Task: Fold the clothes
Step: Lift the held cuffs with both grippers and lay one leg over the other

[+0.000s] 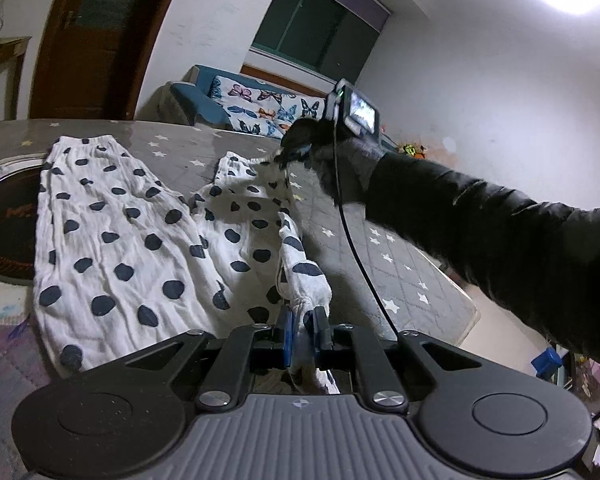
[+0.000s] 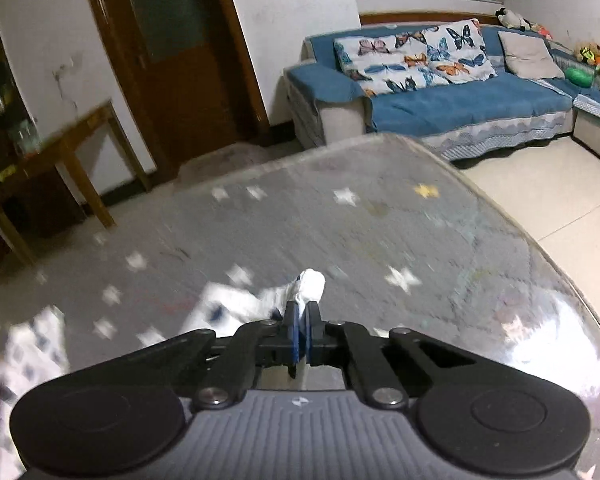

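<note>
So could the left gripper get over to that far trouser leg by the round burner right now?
Probably not yet: the left gripper is shut on the spotted trousers at one edge, though nothing blocks the way.

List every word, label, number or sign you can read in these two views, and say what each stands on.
No text reads clearly in either view.
Orange lettering on the round black plate: blurred, unreadable.
Screen: lit, but too small to read.
</note>
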### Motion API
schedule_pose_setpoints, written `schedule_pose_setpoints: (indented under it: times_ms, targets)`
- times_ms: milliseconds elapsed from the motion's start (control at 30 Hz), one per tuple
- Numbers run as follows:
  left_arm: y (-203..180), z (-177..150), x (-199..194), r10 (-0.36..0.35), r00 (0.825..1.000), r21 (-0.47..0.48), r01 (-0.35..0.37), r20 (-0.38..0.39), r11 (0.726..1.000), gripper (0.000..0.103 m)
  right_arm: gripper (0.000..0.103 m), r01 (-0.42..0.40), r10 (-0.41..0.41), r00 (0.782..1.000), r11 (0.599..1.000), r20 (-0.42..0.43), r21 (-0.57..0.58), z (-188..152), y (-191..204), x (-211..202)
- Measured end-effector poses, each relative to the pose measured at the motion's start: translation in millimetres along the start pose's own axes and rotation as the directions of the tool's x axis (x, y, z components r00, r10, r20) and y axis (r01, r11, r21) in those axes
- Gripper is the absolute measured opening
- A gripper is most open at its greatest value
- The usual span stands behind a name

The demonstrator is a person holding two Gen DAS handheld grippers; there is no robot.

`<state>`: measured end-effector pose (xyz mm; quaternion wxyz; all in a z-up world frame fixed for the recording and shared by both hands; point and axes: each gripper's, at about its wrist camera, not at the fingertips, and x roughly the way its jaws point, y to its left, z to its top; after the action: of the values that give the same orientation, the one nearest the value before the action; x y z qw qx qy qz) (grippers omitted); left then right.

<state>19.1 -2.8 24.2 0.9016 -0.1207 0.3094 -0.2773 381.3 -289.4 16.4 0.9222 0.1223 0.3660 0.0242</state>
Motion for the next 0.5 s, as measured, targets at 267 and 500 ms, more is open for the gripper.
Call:
schedule_pose_setpoints:
  times_ms: [267, 500]
  targets:
    - [5.0, -9.3, -33.2, 0.023, 0.998, -0.027, -0.022, 0.053, 0.999, 0.011, 0.002, -0.131, 0.137, 0.987, 0.988, 0.082, -0.081, 36.0, 92.4, -28.4]
    - [19.5, -17.6, -55.9, 0.062, 0.995, -0.079, -0.056, 0.080, 0.995, 0.010, 0.002, -0.177, 0.192, 0.980, 0.964, 0.056, -0.196, 22.9, 191.8, -10.0]
